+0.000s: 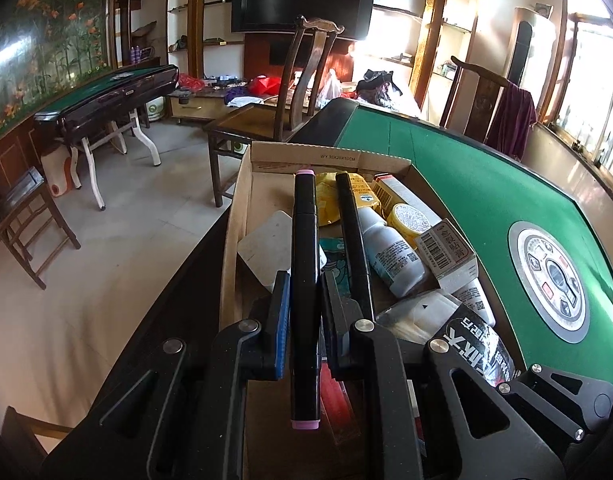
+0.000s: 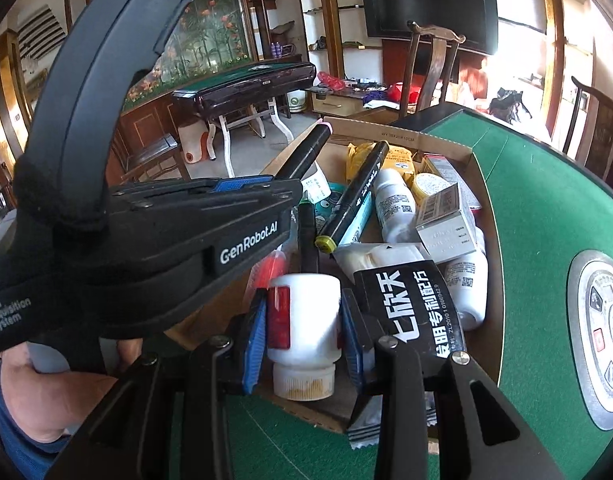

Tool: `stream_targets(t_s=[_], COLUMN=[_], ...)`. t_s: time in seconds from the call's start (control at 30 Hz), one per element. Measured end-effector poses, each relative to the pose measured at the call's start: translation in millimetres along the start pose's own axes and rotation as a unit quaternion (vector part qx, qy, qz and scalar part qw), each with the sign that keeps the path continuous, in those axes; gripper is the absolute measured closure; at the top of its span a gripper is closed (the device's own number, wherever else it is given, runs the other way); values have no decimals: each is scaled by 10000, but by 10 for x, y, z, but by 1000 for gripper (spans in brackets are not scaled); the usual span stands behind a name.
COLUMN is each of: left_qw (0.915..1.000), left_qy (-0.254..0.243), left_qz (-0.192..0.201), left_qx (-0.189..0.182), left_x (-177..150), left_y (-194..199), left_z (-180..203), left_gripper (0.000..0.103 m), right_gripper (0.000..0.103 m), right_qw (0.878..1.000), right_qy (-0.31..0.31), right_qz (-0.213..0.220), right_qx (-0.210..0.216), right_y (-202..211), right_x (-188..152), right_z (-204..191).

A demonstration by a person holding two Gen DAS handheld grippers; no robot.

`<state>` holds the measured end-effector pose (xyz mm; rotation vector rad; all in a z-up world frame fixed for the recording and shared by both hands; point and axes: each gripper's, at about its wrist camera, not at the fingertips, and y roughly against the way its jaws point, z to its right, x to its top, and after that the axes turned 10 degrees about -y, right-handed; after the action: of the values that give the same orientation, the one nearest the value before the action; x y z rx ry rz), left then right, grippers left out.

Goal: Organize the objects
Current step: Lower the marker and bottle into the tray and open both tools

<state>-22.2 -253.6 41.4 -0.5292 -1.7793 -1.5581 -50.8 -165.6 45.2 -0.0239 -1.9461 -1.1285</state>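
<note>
A shallow cardboard box (image 1: pixel 266 156) sits on a green felt game table (image 1: pixel 466 184), near the table's edge, and everything here is placed relative to that box.

The left gripper (image 1: pixel 304 292) hangs over the near end of the box, its blue-padded fingers (image 1: pixel 281 300) pinching a black marker with pink end caps (image 1: pixel 305 248). The marker runs lengthwise, tip pointing toward the box's far wall, and is lifted clear of the contents.

The right gripper (image 2: pixel 304 332) is at the near rim of the box, its blue pads (image 2: pixel 255 332) clamped on either side of a white bottle with a red label (image 2: pixel 304 320). The bottle's ribbed cap faces back toward the camera.

Inside the box, a second black marker with a yellow cap (image 2: pixel 352 196) lies propped at an angle over the middle. Beside it toward the table's centre lie a white bottle with printed text (image 1: pixel 390 252), a yellow round tin (image 1: pixel 410 220) and a small white carton with a barcode (image 1: pixel 450 252). A yellow packet (image 1: pixel 334 196) rests against the far wall. A black sachet with white characters (image 2: pixel 406 308) overhangs the near corner.

Out on the felt past the box, a round silver control panel (image 1: pixel 554 272) is set into the table. A wooden chair (image 1: pixel 266 112) stands behind the box's far end.
</note>
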Motion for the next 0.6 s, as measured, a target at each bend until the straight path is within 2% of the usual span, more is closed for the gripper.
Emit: stream_targets(t_s=[0.27,0.33,0.4,0.43,0.47,0.5,0.57,0.6], left_qw=[10000,10000,10000,10000,10000,9999,9994,9992], left_qy=[20,23,33,40,44,34,3,-13], left_qz=[-6,1,-2,19,73,158,333,404], left_qx=[23,19,6,-13,-15,1,51,65], left_x=[-8,-2,-1,2,4,10,23,28], left_y=[-20,-21,-25,-17,2,34,101,131], left_z=[-11,-6,-7,-4,-3,4,19,23], left_gripper=[88,84,70,67,63,63,62,55], right_gripper=[69,69,69,66,60,57,39,33], right_qw=[9999,9999,9998,9997,9996,9995,9989,9980], right_qy=[110,108,105,112,122,131,165,196], right_qz=[60,59,113,161,199,255,383,495], right_qx=[-76,-96,-96,-127,-137,-120,-211,-332], right_y=[19,46,91,123,145,187,262,313], right_x=[1,14,17,21,18,21,20,21], right_z=[-32,-30,-20,-15,-20,-17,-18,-17])
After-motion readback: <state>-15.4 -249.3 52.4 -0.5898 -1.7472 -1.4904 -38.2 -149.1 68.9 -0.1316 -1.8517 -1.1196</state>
